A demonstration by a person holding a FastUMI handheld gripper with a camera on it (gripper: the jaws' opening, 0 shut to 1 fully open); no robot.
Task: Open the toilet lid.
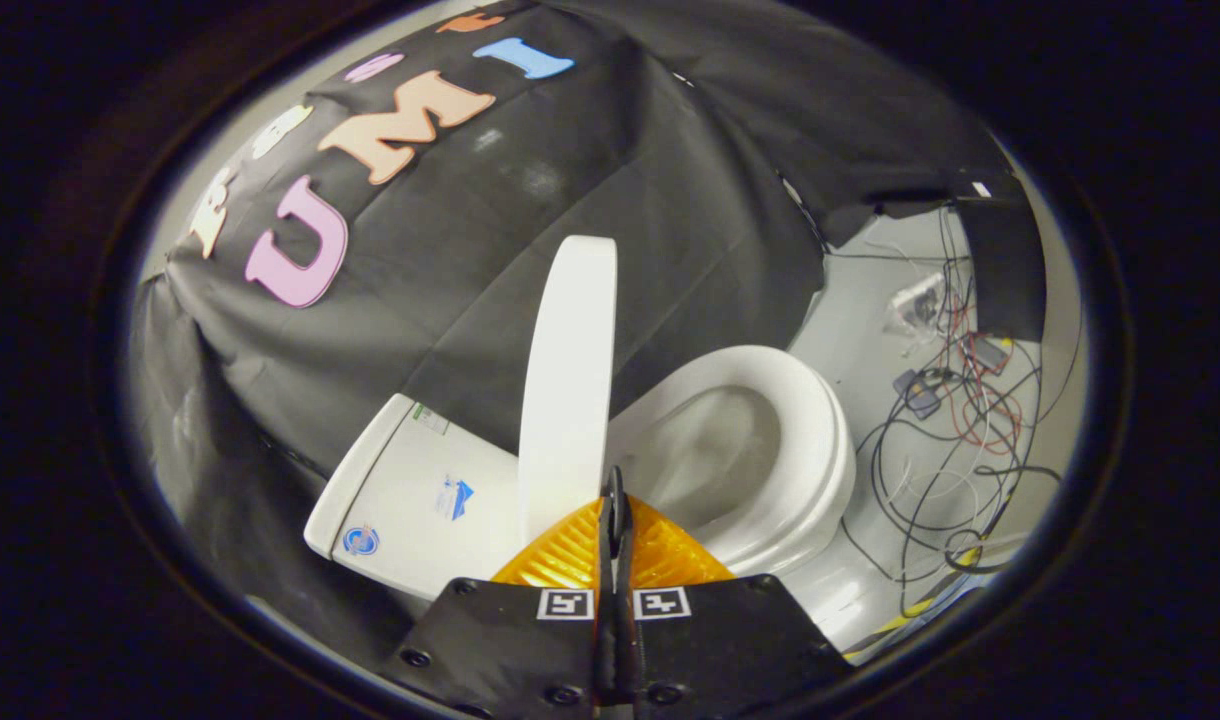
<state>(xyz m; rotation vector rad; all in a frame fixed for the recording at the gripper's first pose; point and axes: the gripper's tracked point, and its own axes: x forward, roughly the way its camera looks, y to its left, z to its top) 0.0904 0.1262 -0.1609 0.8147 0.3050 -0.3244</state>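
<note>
With my tongs (615, 500) clenched so that the two ribbed, wedge-shaped fingers (570, 555) meet along a thin seam, nothing is held between them. Their tips sit right at the lower end of the toilet lid (568, 380), touching or nearly touching it; I cannot tell which.

The lid is a smooth, glossy white slab with a rounded top, and I see it almost edge-on. It stands raised, rising straight ahead of my fingertips and beyond them, between the tank and the bowl.

To the left of the lid lies the tank (410, 500), a boxy white ceramic block with softened corners and a few small stickers on its top face.

To the right of the lid is the seat (820, 450), a thick, shiny oval ring resting down on the bowl (715, 450), whose hollow is smooth and greyish in shadow.

Behind the lid hangs wrinkled black cloth (670, 200), matte and loosely draped.

Farther right of the lid, past the seat, thin cables (930, 470) in black, red and white tangle over a pale, flat floor (860, 330).
</note>
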